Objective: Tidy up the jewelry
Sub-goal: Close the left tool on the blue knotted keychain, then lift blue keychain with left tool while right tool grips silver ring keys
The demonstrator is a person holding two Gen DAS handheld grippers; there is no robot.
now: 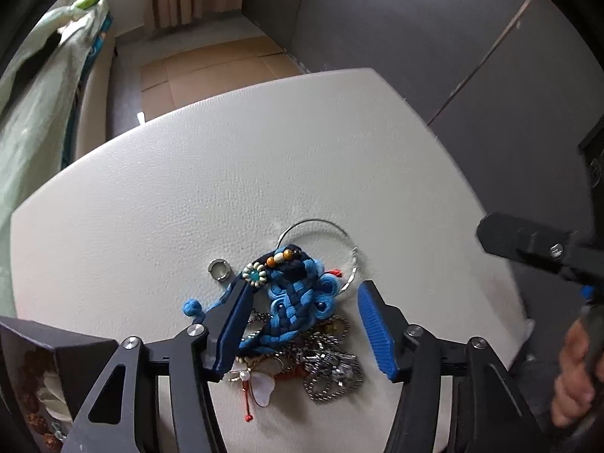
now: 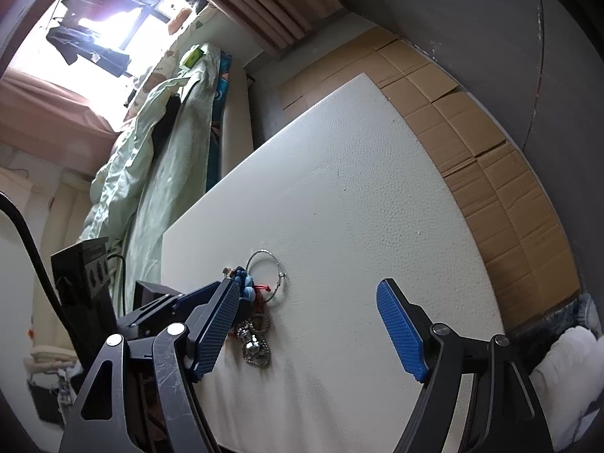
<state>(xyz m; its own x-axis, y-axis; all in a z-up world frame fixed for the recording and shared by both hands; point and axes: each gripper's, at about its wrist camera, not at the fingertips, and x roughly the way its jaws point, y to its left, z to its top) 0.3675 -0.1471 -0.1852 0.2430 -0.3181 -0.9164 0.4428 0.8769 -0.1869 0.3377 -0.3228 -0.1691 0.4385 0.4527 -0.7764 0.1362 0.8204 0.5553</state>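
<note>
Left wrist view shows the left gripper (image 1: 305, 321) with its blue-padded fingers (image 1: 375, 332) spread wide, straddling a heap of jewelry (image 1: 294, 324) that lies on the white bench (image 1: 226, 173) near its near edge; nothing is pinched between them; on top of the heap sits a blue braided knot piece (image 1: 296, 302) with a small beaded flower (image 1: 255, 275); a thin silver hoop (image 1: 321, 243) lies flat on the far side of the heap, partly under the blue piece; a small silver ring (image 1: 219, 268) lies just beside the heap, toward the left edge; tangled ball chains (image 1: 332, 373) and a white shell butterfly charm (image 1: 260, 385) lie closest to the camera; a dark box (image 1: 45, 343) stands at the near left corner; right wrist view shows the right gripper (image 2: 309, 324) likewise spread wide and holding nothing, its left finger just beside the same heap (image 2: 256, 324), the hoop (image 2: 266, 275) beyond it; a bed with a pale green quilt (image 2: 151, 158) stands past the left edge.
</note>
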